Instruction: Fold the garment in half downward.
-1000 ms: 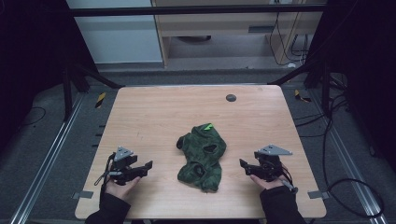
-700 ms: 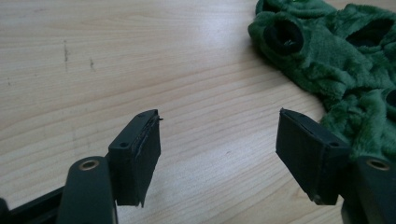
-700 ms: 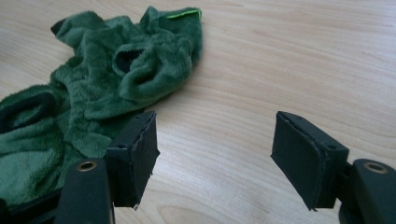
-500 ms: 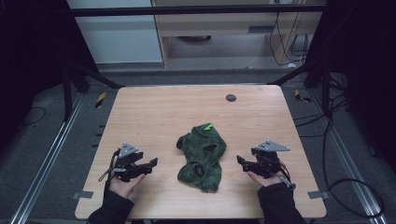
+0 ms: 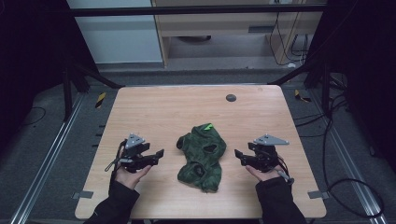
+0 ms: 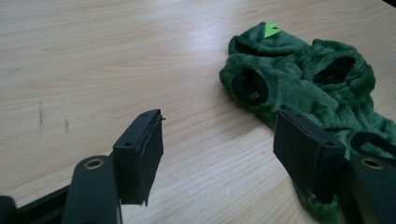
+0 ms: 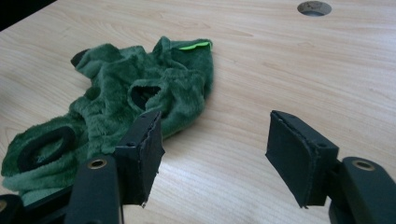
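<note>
Near the front edge of the table (image 5: pixel 154 116), the left gripper (image 5: pixel 156 155) and the right gripper (image 5: pixel 239 155) sit low on either side of a crumpled green fleece garment (image 5: pixel 201 156), each held in a hand and pointing inward at it. Both have their jaws spread wide with nothing between them. In the left gripper view the right-hand jaw sits just beside the garment's near hem, close to a dark-lined opening (image 6: pixel 250 87). In the right gripper view the left-hand jaw overlaps the fleece edge, though I cannot tell if it touches.

The garment lies at the middle of the table, slightly toward the front edge, bunched with several openings showing and a bright green tag (image 5: pixel 207 126) at its far end. Beyond it, near the far edge, is a small round hole (image 5: pixel 230 97).

The step looks like a two-sided pickup. It would go best if each gripper slides low along the wood and pinches a single firm fold at the outer hem, not a loose pile, so the cloth spreads when lifted.
</note>
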The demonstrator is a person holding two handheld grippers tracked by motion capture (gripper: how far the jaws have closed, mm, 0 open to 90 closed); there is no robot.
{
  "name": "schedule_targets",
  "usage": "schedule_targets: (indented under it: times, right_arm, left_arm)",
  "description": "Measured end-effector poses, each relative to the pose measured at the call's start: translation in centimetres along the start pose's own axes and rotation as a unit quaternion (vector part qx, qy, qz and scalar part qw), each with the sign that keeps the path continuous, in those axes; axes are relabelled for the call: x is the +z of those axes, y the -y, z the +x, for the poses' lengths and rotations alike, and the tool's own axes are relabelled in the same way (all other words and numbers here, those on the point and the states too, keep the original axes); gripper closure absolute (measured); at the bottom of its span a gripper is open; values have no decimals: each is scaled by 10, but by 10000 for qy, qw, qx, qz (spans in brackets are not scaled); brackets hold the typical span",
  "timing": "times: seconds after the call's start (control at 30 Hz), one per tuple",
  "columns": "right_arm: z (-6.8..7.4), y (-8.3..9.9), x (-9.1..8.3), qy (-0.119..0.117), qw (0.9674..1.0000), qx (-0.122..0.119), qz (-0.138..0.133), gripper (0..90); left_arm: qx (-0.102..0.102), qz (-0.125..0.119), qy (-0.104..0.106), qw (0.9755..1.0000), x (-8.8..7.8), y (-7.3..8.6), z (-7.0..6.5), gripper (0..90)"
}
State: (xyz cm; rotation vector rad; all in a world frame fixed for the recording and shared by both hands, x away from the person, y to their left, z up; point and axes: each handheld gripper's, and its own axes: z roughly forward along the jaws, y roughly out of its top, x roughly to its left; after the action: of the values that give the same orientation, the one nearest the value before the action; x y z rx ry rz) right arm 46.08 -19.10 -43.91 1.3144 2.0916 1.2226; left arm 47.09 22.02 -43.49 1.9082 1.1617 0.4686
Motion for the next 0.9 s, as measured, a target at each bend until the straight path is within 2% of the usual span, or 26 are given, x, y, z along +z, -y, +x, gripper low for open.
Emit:
schedule_targets:
  times: [0.33, 0.67, 0.9]
  right_arm:
    - [2, -8, 8, -75, 10000, -3, 31, 379]
    - [5, -21, 24, -141, 9998, -82, 130, 401]
    - [6, -29, 33, -168, 9997, -99, 139, 400]
  left_arm:
    - [37, -69, 62, 10000, 8, -16, -3, 351]
    - [72, -133, 112, 9998, 16, -35, -5, 372]
    - [139, -82, 113, 9998, 26, -39, -6, 384]
